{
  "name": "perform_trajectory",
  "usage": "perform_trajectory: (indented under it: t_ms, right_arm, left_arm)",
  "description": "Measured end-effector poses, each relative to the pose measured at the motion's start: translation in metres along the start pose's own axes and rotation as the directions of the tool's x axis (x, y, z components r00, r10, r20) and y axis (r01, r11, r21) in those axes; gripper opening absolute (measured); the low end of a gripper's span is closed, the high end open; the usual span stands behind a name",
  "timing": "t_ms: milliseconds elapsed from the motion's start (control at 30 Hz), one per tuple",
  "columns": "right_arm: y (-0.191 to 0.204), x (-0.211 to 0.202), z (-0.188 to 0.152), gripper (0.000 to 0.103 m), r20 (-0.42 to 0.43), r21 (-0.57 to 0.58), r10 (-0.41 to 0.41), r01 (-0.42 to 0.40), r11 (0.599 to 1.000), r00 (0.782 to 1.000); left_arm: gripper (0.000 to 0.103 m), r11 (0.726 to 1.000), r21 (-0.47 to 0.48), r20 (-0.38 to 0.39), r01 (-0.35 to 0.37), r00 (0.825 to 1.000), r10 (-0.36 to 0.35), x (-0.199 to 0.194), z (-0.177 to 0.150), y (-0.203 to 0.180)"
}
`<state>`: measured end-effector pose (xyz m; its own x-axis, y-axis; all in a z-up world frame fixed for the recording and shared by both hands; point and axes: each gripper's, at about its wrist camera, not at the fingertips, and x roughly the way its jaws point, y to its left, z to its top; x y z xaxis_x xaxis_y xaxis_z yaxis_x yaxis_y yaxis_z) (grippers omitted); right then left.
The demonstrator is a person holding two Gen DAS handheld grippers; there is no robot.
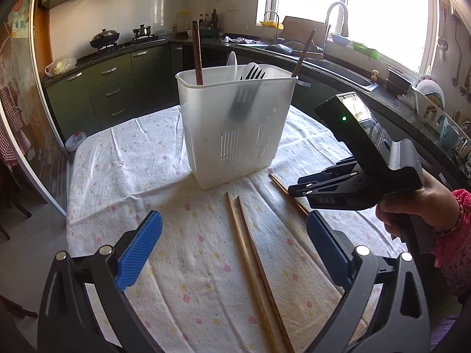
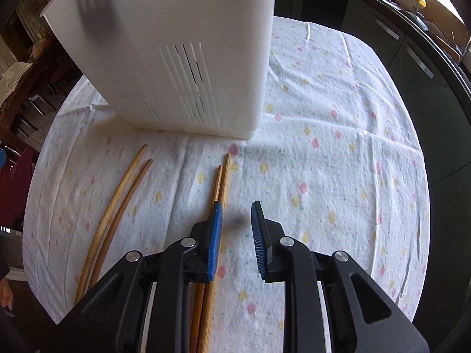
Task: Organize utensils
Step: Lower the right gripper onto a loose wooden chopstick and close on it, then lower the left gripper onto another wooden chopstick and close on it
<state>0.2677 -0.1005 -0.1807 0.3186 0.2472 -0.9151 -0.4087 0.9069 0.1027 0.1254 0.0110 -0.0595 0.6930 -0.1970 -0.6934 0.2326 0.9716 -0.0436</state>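
Now chopsticks (image 2: 221, 182) beside left fingers (image 2: 216, 235).

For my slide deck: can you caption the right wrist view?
Right hand-held gripper, empty and narrowly open, beside a chopstick pair before the white utensil caddy.

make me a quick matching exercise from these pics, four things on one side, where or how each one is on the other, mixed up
Things:
1. black fork
2. left tongs
3. right tongs
4. chopsticks

Places or states:
A. flat on the flowered cloth
B. standing in the white caddy
C. narrow gap, nothing between the pads
D. spread wide, empty

Pairs: 1-B, 2-D, 3-C, 4-A
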Motion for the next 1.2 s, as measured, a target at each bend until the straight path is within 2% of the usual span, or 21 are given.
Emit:
perform_trajectory:
  t_ms: [133, 500, 667, 800, 867, 933, 1067, 1133, 1200]
  right_arm:
    - [0.009, 0.004, 0.002, 0.021, -0.018, 0.003, 0.035, -0.034, 0.999, 0.999]
    - [0.007, -0.001, 0.006, 0.018, -0.024, -0.007, 0.007, -0.008, 1.000, 1.000]
    - [0.015, -0.001, 0.005, 0.018, -0.050, -0.039, -0.005, 0.003, 0.999, 0.999]
    - [0.028, 0.004, 0.005, 0.014, -0.062, -0.078, -0.042, 0.037, 0.996, 0.997]
    - [0.025, 0.003, 0.004, 0.009, -0.069, -0.074, -0.038, 0.033, 0.997, 0.997]
    - [0.023, 0.001, 0.000, 0.009, -0.066, -0.079, -0.041, 0.036, 0.996, 0.997]
    - [0.016, -0.002, -0.004, 0.009, -0.061, -0.061, -0.010, 0.007, 0.998, 0.998]
    - [0.014, -0.003, -0.005, 0.009, -0.061, -0.057, 0.001, -0.005, 0.998, 0.998]
    - [0.011, -0.004, -0.007, 0.009, -0.058, -0.064, 0.000, -0.004, 0.998, 0.998]
  left_arm:
    - [0.094, 1.000, -0.006, -0.005, 0.002, 1.000, -0.002, 0.003, 0.000, 0.002]
    - [0.094, 0.999, -0.038, -0.020, -0.002, 1.000, 0.001, 0.008, -0.003, 0.016]
    - [0.094, 0.998, -0.042, -0.107, -0.040, 0.994, 0.035, 0.027, 0.000, 0.022]
    - [0.094, 0.997, -0.078, -0.238, -0.020, 0.971, 0.000, 0.052, 0.001, 0.028]
    - [0.093, 0.995, -0.095, -0.298, -0.005, 0.954, -0.024, 0.064, 0.001, 0.029]
    - [0.093, 0.993, -0.119, -0.349, 0.011, 0.936, -0.052, 0.074, 0.001, 0.031]
    - [0.079, 0.989, -0.146, -0.415, 0.013, 0.907, -0.073, 0.091, 0.003, 0.032]
    - [0.072, 0.991, -0.134, -0.444, -0.010, 0.895, -0.051, 0.097, 0.004, 0.032]
    - [0.070, 0.991, -0.131, -0.474, -0.029, 0.880, -0.037, 0.103, 0.004, 0.033]
